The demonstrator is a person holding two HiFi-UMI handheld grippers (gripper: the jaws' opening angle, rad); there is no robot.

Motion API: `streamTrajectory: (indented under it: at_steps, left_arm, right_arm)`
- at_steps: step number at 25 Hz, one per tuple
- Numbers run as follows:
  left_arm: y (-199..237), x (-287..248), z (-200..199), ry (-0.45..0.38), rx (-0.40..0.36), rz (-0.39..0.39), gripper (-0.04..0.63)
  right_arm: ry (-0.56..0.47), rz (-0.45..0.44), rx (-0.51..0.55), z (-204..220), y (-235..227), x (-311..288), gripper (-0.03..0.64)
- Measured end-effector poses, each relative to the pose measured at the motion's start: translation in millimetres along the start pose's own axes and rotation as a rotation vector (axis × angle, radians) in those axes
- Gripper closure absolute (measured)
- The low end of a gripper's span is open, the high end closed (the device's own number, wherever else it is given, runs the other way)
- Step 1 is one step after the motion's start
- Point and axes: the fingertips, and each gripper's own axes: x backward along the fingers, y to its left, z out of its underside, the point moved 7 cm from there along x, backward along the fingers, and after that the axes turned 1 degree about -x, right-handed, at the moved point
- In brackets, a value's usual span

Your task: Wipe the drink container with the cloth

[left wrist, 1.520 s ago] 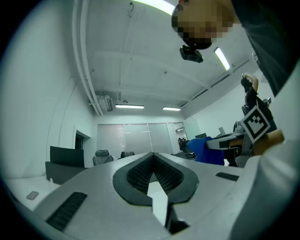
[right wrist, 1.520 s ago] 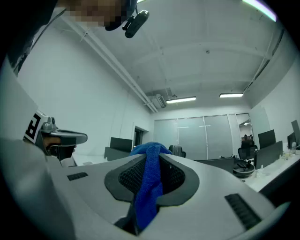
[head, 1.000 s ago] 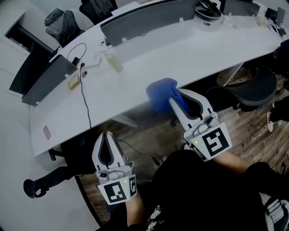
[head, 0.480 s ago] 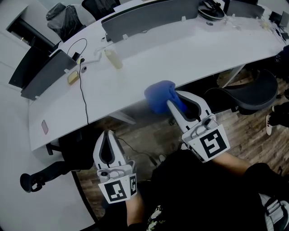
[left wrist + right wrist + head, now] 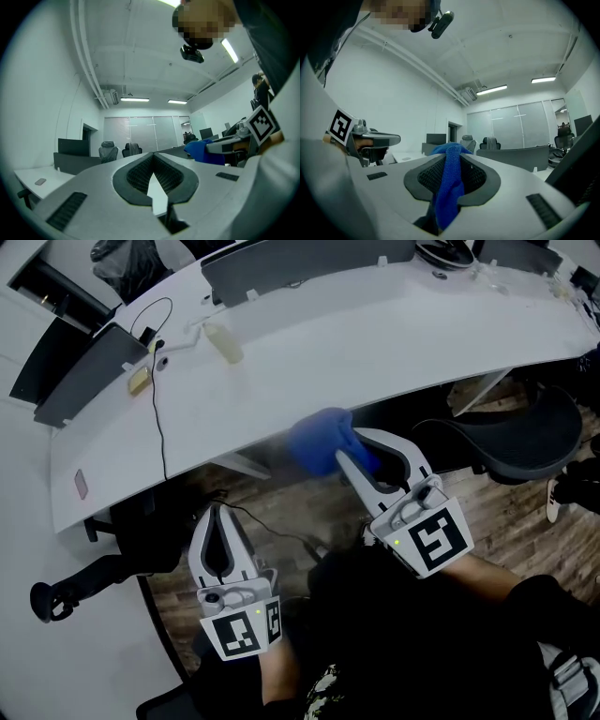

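Curved white desk (image 5: pixel 375 343), mostly bare. On it, left part: pale container (image 5: pixel 222 343), looks laid on its side, near the far edge. Beige block (image 5: pixel 139 381) just left of it. Black cable (image 5: pixel 157 418) loops by the block and runs across to the near edge. Small pink tag (image 5: pixel 81 486) at the far-left end. Grey divider panels (image 5: pixel 309 266) stand along the back edge. Dark object (image 5: pixel 442 253) beyond them, can't tell what.

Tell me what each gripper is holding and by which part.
The right gripper pinches the blue cloth by a bunched fold; the rest bulges past its tips. The left gripper is shut on nothing.
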Motion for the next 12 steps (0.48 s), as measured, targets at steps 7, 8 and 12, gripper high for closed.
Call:
streamTrajectory:
  at_steps: [7,8,12]
  left_arm:
    - [-22.4,12.1,2.8,0.025,-0.008,-0.04,0.591]
    - [-24.1,14.1,2.3,0.027,-0.01,-0.047,0.591]
    - [-29.5,20.9,-1.6,0.026,-0.031,-0.062,0.591]
  right_arm:
    - [-0.029,-0.044,0.017,2.8,-9.9,14.1,0.543]
    - [-0.028,-0.05,0.019,4.6,-11.4,15.6,0.544]
    - [-0.051,-0.074,0.0,4.2,-10.7,17.4,0.545]
